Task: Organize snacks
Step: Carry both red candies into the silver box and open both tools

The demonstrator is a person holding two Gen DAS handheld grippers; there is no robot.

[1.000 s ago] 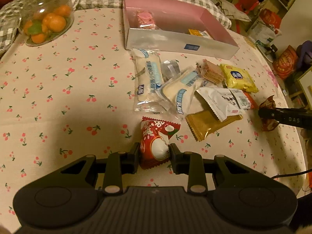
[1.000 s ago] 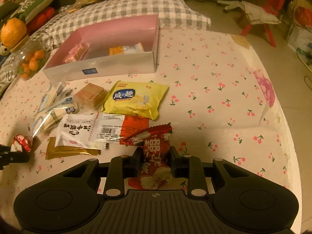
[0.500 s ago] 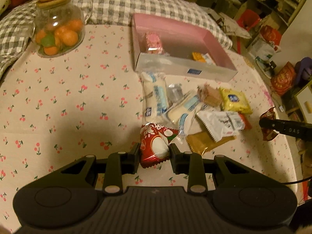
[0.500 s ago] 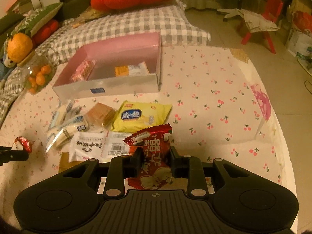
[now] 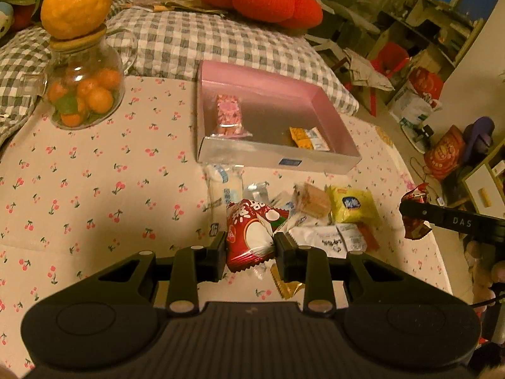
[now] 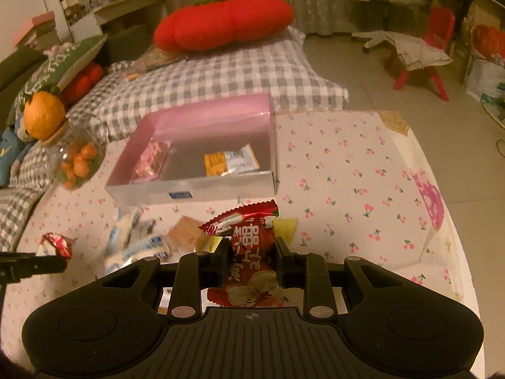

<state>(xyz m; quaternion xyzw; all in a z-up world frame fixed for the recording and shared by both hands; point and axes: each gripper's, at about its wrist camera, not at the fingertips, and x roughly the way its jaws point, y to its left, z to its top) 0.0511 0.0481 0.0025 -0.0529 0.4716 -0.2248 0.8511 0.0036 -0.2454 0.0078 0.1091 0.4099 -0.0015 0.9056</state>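
My left gripper [image 5: 250,249] is shut on a red and white snack packet [image 5: 252,237], lifted above the cherry-print tablecloth. My right gripper [image 6: 251,260] is shut on a second red snack packet [image 6: 249,252], also held off the table. Each gripper shows in the other's view: the right one [image 5: 416,213] at the right edge, the left one [image 6: 55,254] at the left edge. Ahead stands the pink box [image 5: 334,117] [image 6: 208,189], open, with a pink wafer pack [image 5: 228,117] and an orange and white packet [image 5: 307,137] inside. Several loose snacks [image 5: 315,218] lie between the box and the grippers.
A glass jar of small oranges [image 5: 83,94], topped by a big orange fruit [image 5: 75,3], stands at the table's far left. Behind the table are a grey checked cushion [image 5: 202,41] and a red plush pillow [image 6: 224,22]. The table's round edge [image 6: 454,237] drops off at the right.
Both grippers have risen with their red packets still held, and both views have tilted up. The pink box and the snack pile now sit lower and farther in frame.
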